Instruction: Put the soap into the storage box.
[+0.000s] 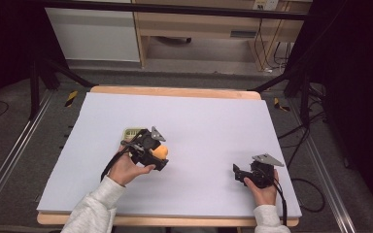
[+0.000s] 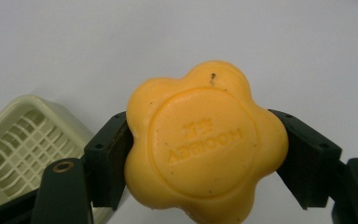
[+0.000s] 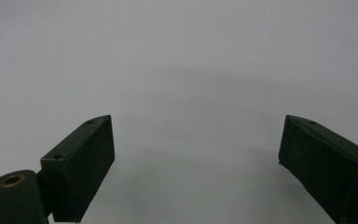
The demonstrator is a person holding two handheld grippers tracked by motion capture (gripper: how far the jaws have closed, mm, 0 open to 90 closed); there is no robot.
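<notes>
An orange flower-shaped soap bar (image 2: 205, 144) with a stamped round face sits between the jaws of my left gripper (image 2: 200, 154), which is shut on its two sides. In the high view the left gripper (image 1: 156, 154) holds the soap (image 1: 161, 152) just right of a pale green slatted soap dish (image 1: 132, 132). The same dish (image 2: 23, 144) lies at the lower left of the left gripper view, partly hidden by a jaw. My right gripper (image 1: 237, 172) rests near the table's front right, and its jaws (image 3: 196, 163) stand wide apart over bare white surface.
A white sheet (image 1: 199, 121) covers the wooden table. Black frame legs, cables and a wooden shelf stand on the floor beyond the far edge.
</notes>
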